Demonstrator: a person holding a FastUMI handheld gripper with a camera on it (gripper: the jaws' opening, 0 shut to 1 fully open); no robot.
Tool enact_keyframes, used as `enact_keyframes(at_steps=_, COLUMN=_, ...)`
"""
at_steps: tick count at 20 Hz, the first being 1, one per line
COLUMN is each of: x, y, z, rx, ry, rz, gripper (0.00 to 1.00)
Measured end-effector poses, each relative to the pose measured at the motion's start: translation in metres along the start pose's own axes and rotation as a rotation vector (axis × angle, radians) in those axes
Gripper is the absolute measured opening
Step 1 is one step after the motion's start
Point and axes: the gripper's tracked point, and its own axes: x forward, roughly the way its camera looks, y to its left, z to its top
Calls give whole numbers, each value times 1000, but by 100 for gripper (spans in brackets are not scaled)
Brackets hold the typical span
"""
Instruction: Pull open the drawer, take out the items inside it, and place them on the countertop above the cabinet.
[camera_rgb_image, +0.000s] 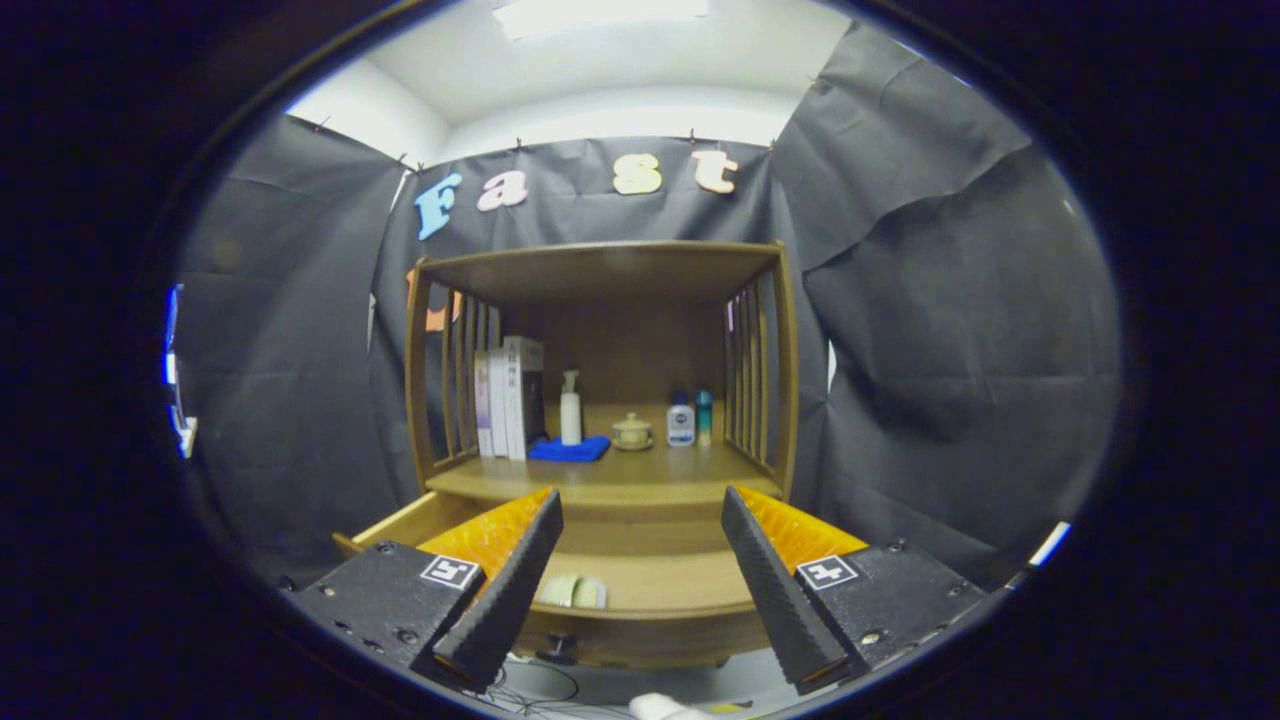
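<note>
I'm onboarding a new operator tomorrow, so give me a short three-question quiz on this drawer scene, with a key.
1. True or false: the drawer is already pulled out.
2. The pale object in the drawer lies: A) between the gripper fingers, near the one beside the books, B) on the blue cloth, C) beside the books.
3. Fill in: the gripper's fingers are ____, holding nothing.

Key: 1 true; 2 A; 3 open. On the countertop stand the books, a white pump bottle by the blue cloth, a small lidded pot and two small bottles.
</note>
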Motion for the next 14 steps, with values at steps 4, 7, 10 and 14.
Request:
enact_keyframes(at_steps=4, x=52, y=26, z=26, rx=-1, ry=74, rz=44, gripper=100)
enact_keyframes(at_steps=7, x=92, y=50, z=27, rx=-50, ry=178, rz=65, gripper=100)
enact_keyframes(at_steps=10, x=124, y=71, z=-1, rx=-119, ry=340, rz=76, gripper=100)
enact_keyframes(at_steps=14, x=158, y=89, z=-67, rx=-172, ry=598, rz=103, gripper=100)
